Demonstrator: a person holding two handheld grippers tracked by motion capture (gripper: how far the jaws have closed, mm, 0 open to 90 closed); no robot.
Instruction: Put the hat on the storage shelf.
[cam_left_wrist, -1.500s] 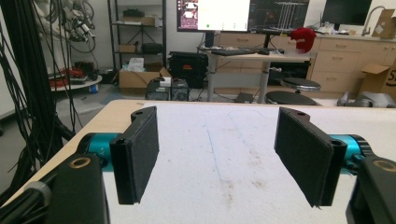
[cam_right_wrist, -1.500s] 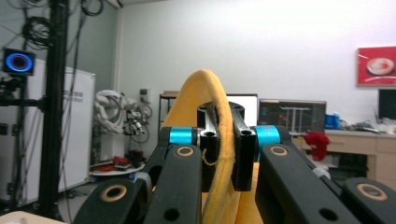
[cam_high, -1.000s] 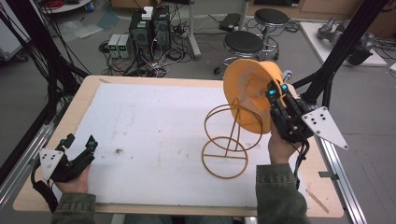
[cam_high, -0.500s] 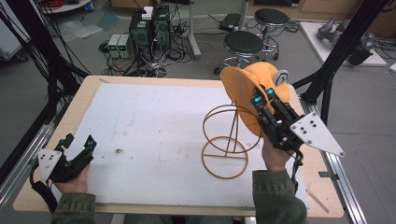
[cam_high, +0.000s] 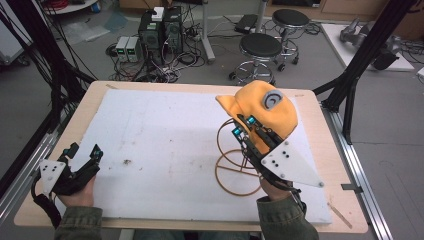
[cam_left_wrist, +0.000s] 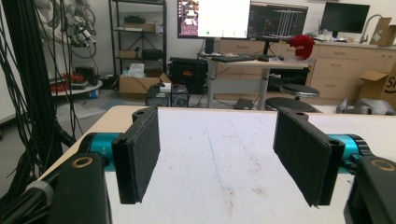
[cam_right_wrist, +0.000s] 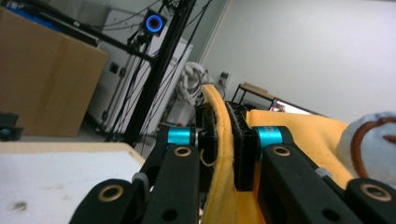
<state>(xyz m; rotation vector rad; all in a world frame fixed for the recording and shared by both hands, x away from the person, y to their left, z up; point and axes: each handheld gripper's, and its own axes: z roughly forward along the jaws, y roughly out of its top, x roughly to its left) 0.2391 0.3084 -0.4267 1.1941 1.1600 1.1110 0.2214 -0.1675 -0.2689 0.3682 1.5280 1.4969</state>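
Observation:
An orange cap (cam_high: 274, 116) with a grey round patch on its crown hangs over the top of an orange wire stand (cam_high: 239, 172) on the right of the table. My right gripper (cam_high: 243, 126) is shut on the cap's edge, reaching up from the near side. In the right gripper view the jaws (cam_right_wrist: 224, 135) pinch a fold of the orange cap (cam_right_wrist: 299, 135) between the pads. My left gripper (cam_high: 84, 151) rests at the table's front left corner, open. Nothing lies between its pads (cam_left_wrist: 140, 158), and the white mat shows through the gap.
A white mat (cam_high: 165, 130) covers most of the wooden table (cam_high: 325, 150). Two black stools (cam_high: 261, 47) and boxes of electronics (cam_high: 155, 30) with cables stand on the floor beyond the far edge. Black frame legs (cam_high: 360, 70) rise to the right.
My right gripper has swung left and toward the near edge with the cap, which turned from edge-on to crown-up over the stand. The left gripper stayed put.

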